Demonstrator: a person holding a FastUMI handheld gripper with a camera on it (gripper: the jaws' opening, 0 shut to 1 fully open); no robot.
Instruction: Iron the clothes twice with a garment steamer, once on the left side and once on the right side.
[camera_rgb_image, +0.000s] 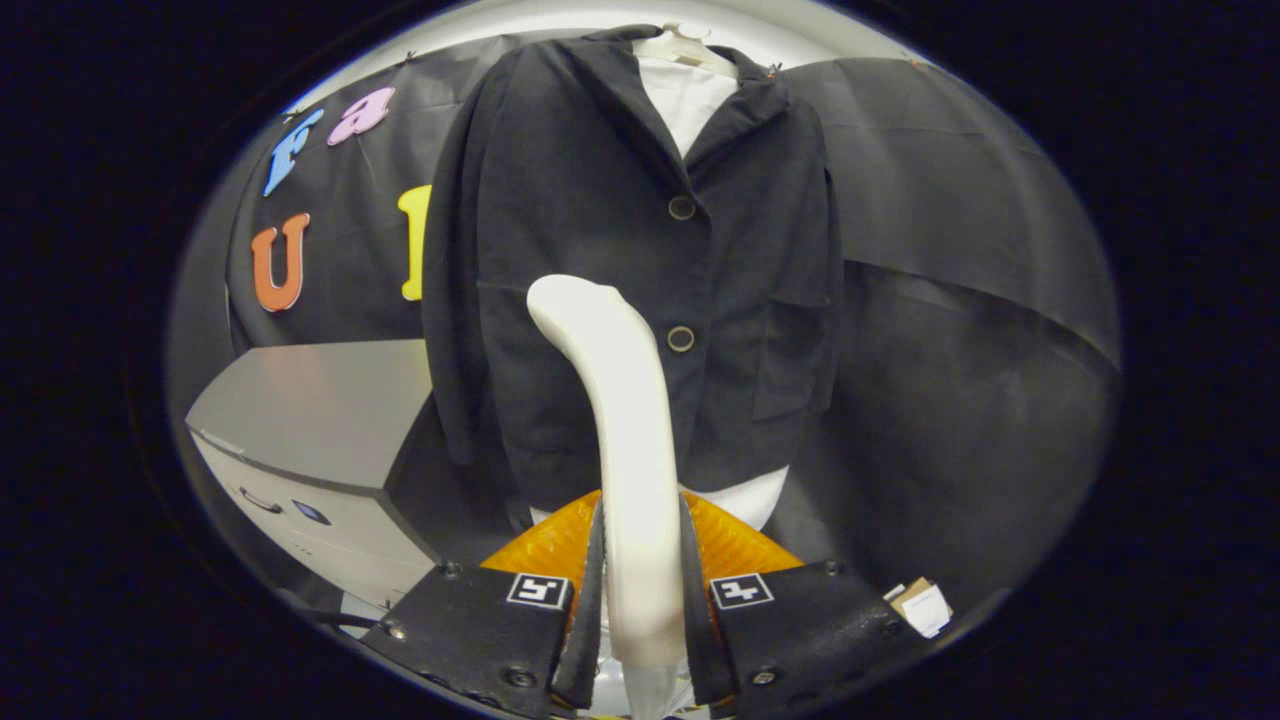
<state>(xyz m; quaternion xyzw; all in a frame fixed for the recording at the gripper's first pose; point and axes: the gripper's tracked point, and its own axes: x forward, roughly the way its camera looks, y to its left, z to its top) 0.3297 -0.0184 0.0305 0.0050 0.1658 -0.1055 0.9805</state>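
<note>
I've got the gripper (640, 590) clamped on the garment steamer (625, 420), both fingers pressing its white handle from either side, handle running up between them and curving over to the head, which sits against the jacket (600, 230) on its left front panel, just beside the lower button (681, 338). Jacket is dark, hanging on a hanger (690, 45) over a white shirt (690, 95), upper button (682, 207) done up, right pocket flap beyond the head. Looks to me like the left-side pass is under way, roughly mid-height; can't tell how much is covered. Risks from here: head catches the lower button or placket edge if I drift right, handle twists in the grip since it's smooth and rounded, or the jacket swings on the hanger and loses contact. White cabinet (310, 430) sits near the left sleeve, could snag my elbow side. Small box (922, 603) lies by the right finger.
</note>
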